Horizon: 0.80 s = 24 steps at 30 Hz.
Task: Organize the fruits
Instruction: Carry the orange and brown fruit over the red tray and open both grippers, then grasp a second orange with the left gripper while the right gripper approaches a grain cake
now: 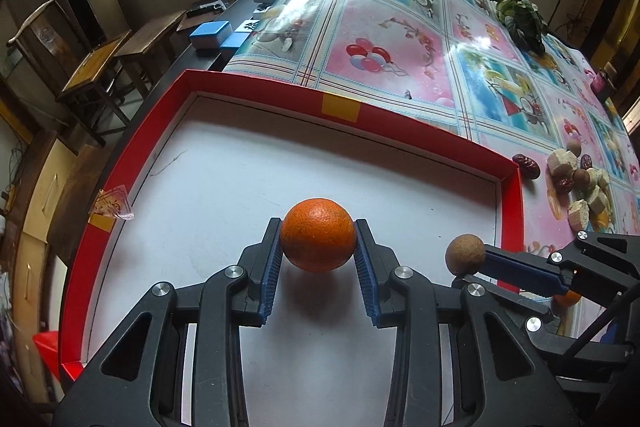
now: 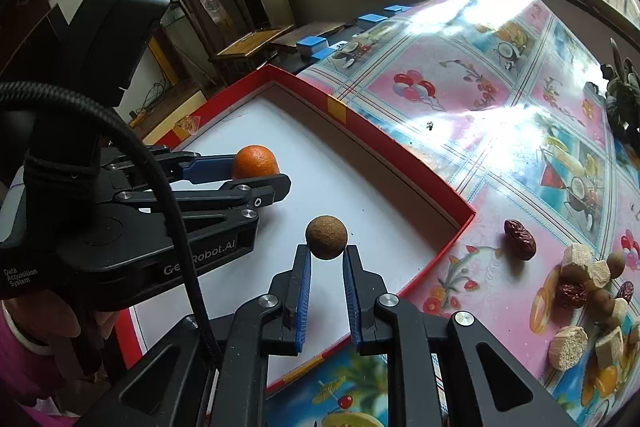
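Left gripper (image 1: 318,247) clamps an orange (image 1: 318,235) between its blue pads, held above the white floor of the red tray (image 1: 440,143). Right gripper (image 2: 326,253) pinches a small brown fruit (image 2: 326,237) at its fingertips, also over the tray. Dates (image 2: 519,233) and pale chunks (image 2: 568,347) lie on the tablecloth (image 2: 460,115) beside the tray.

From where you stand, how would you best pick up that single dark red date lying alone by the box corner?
Grip the red date across its narrow middle, coming from above. It lies flat on the tablecloth, oblong and wrinkled, so fingers closing on its long sides should hold best. It sits clear of the red box and the fruit pile.
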Motion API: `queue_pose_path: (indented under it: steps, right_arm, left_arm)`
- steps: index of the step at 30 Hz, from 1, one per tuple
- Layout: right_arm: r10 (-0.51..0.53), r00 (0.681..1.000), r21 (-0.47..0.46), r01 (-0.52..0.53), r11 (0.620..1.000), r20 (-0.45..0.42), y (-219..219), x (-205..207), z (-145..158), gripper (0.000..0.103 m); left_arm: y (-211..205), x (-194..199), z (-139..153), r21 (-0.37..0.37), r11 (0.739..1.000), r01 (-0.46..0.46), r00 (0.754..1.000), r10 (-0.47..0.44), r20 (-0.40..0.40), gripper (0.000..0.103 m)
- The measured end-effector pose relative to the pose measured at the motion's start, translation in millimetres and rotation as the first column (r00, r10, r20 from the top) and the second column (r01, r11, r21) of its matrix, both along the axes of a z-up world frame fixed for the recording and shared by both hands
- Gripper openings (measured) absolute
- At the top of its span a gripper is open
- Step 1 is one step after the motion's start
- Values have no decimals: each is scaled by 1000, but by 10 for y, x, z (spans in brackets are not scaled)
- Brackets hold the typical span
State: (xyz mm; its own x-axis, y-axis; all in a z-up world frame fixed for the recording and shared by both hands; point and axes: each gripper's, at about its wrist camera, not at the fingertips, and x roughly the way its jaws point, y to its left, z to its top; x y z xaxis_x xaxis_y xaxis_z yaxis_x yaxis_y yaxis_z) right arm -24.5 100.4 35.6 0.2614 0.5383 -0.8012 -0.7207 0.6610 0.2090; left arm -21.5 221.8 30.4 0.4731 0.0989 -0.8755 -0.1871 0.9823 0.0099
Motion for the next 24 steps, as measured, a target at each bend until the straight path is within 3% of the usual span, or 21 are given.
queue_pose_path:
  steps: [8,13,19,24]
  right_arm:
    - [-6,999,2,6,1000,-41,69,26,-147,16]
    - [-14,999,15,14,1000,-39,35,-22,-128,16]
    - [-62,998,71,62,996,-10,-206,-138,78,17]
    - [-127,992,94,125,988,16,-460,-224,204,24]
  left_arm:
    - [13,-8,-49,2,1000,-17,1000,17,-6,35]
    - [34,-63,-6,-26,999,-36,999,37,13,60]
    - [-55,-157,143,-20,999,-50,997,51,54,60]
    - [-255,-253,245,-6,1000,-27,996,27,85,60]
